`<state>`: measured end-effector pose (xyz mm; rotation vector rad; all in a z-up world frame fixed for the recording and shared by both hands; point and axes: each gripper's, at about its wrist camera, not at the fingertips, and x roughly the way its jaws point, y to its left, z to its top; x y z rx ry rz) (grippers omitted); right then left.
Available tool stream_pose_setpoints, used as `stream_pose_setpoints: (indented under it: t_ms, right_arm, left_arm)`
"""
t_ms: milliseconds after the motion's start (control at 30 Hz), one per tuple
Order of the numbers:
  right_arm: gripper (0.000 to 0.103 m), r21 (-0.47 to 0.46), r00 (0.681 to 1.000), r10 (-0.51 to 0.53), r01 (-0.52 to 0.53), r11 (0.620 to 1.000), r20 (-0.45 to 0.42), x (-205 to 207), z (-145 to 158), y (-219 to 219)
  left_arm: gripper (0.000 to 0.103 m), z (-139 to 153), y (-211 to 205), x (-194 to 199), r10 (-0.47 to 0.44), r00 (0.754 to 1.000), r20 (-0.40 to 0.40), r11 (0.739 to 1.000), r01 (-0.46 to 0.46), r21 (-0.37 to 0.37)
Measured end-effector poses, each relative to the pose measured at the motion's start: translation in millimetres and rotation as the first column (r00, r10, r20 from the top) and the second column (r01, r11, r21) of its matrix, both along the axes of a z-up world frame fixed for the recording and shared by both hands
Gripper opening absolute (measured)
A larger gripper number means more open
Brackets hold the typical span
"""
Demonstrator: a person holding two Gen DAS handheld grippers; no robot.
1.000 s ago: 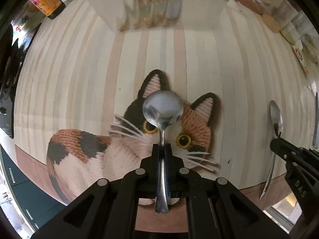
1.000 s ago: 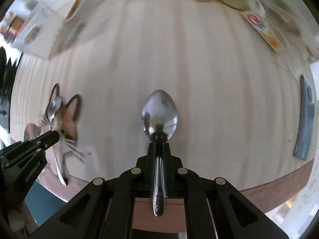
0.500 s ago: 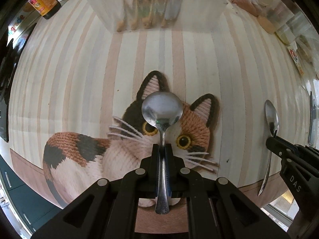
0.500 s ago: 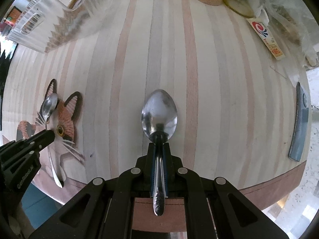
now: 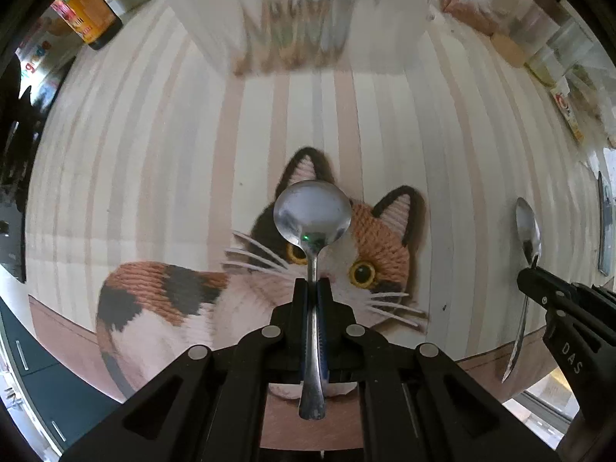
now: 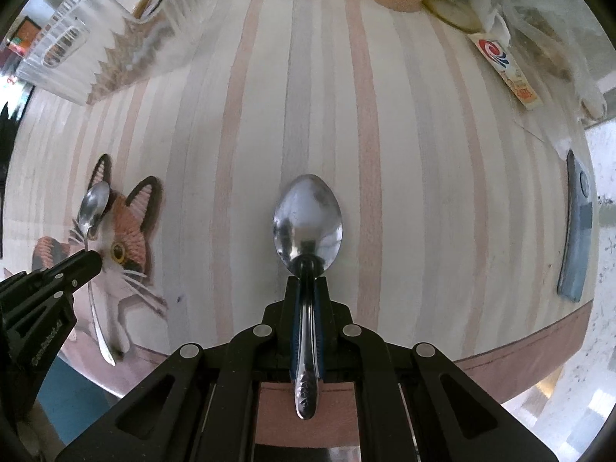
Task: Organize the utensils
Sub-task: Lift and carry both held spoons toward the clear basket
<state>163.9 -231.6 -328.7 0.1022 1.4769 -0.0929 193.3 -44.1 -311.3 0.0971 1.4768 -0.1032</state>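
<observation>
The left tongs [image 5: 312,285] are closed on a spoon [image 5: 312,215], pinching its thin neck so that the bowl stands out ahead of the tips and the handle end passes back between the jaws. The right tongs [image 6: 307,281] hold a second spoon [image 6: 308,219] in the same way, gripped just behind the bowl. This grip near the bowl probably keeps each spoon from swinging while it is carried. Both spoons are lifted above the striped cloth [image 6: 404,177]; under the left one is the knitted cat [image 5: 377,246]. Far ahead of the left tongs, and ahead to the left of the right tongs, stands a clear bin [image 5: 300,27] with some utensils already upright inside, so I judge that the spoons are going there. The bin looks blurred, and I cannot tell its compartments. Each spoon should enter handle first or bowl first without hitting the wall
</observation>
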Motion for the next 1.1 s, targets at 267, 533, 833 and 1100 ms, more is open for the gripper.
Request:
stream_pose_setpoints:
  t_ms: [267, 533, 833, 1100]
  right_arm:
    - [0.007, 0.045, 0.998, -0.012, 0.009, 0.999, 0.069, -7.8, 30.2, 5.2]
    - [0.007, 0.094, 0.984, -0.021, 0.005, 0.996, 0.177, 0.2, 80.9, 6.8]
    - [0.007, 0.144, 0.955, -0.024, -0.019, 0.989, 0.296, 38.1, 148.1, -0.6]
    - [0.007, 0.16, 0.925, -0.004, -0.062, 0.985, 0.381, 105.1, 192.9, 10.7]
  left_arm:
    - [0.002, 45.1, -8.1, 5.3, -0.013, 0.995, 0.099, 1.0, 0.014, -0.017]
    - [0.002, 112.4, -9.7, 12.8, -0.021, 0.976, 0.216, 0.996, 0.04, -0.081]
    - [0.002, 174.4, -5.9, 43.0, -0.001, 0.942, 0.335, 0.99, 0.047, -0.129]
    - [0.002, 195.0, -3.4, 101.1, 0.015, 0.924, 0.382, 0.993, 0.031, -0.113]
